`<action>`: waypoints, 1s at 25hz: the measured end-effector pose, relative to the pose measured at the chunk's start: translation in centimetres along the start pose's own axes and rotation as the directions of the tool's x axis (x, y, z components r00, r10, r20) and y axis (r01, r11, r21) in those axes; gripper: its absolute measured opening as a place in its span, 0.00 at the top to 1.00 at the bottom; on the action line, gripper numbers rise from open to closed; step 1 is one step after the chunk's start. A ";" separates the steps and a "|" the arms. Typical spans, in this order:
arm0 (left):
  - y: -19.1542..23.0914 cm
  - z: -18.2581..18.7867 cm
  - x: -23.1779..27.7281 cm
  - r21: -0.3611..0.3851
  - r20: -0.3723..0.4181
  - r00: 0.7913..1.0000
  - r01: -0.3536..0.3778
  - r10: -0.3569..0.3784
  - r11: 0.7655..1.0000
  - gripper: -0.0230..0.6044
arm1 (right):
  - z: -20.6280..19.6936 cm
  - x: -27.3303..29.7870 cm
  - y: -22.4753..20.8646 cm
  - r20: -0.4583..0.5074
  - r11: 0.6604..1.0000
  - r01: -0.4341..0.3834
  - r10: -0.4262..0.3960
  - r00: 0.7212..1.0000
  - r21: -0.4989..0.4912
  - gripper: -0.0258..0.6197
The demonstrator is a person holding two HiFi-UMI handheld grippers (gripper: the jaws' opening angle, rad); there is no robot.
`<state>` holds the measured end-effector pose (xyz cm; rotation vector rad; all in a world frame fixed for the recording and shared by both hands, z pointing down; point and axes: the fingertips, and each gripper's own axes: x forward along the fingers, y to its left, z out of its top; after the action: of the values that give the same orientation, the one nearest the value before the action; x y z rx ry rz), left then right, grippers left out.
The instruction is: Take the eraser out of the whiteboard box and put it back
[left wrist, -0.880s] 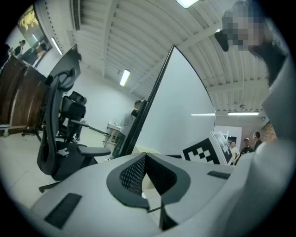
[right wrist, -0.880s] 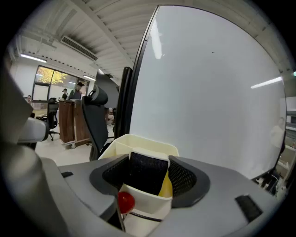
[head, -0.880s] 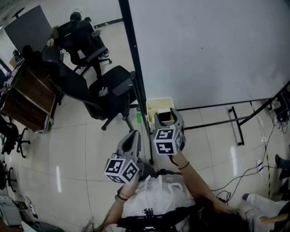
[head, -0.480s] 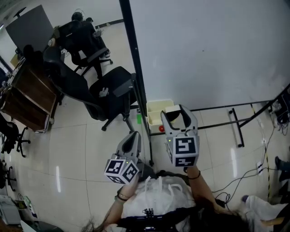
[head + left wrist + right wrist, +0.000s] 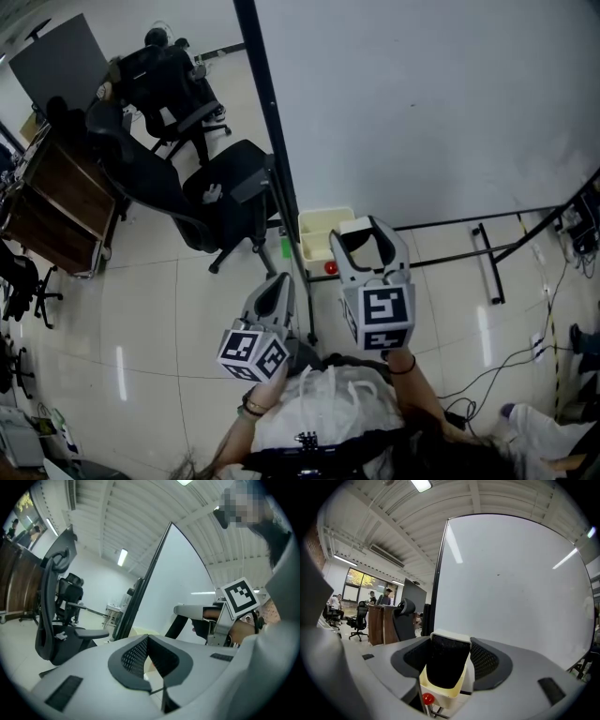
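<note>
My right gripper [image 5: 366, 242] is shut on the eraser [image 5: 356, 226], a block with a white back and a black felt face. In the right gripper view the eraser [image 5: 444, 667] stands upright between the two mesh pads, above the pale yellow whiteboard box [image 5: 440, 696]. The box [image 5: 319, 234] hangs by the black post at the whiteboard's lower left corner, just beyond the gripper. My left gripper [image 5: 277, 292] is held lower and to the left, shut with nothing in it; its pads [image 5: 136, 656] meet in the left gripper view.
The large whiteboard [image 5: 422, 94] fills the upper right, with its black post [image 5: 267, 141] and floor stand [image 5: 487, 262]. A red ball [image 5: 426, 698] sits by the box. Black office chairs [image 5: 225, 187] and a wooden desk [image 5: 56, 206] stand to the left. Cables lie at the right.
The right gripper has come up out of the box and back toward the person with the eraser between its jaws. The left gripper has stayed put.
</note>
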<state>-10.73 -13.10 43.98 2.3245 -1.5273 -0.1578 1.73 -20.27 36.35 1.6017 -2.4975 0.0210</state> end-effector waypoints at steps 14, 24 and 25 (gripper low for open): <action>0.8 -0.3 -0.3 -0.028 -0.004 1.000 -0.029 0.029 0.999 0.99 | 1.8 6.1 0.1 0.057 0.999 0.035 -0.033 0.998 -0.034 0.52; 1.4 0.1 -0.7 -0.037 0.012 0.999 -0.050 0.050 0.998 0.99 | -6.6 9.0 0.4 -0.131 0.999 0.037 -0.038 0.991 -0.011 0.51; 1.3 0.1 -0.7 -0.036 0.010 0.999 -0.048 0.048 0.998 0.99 | -6.4 8.9 0.3 -0.118 0.999 0.043 -0.042 0.992 0.006 0.50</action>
<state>-12.19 -12.99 44.31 2.2608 -1.5707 -0.1850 -1.23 -27.50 44.05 1.6067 -2.3774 0.1174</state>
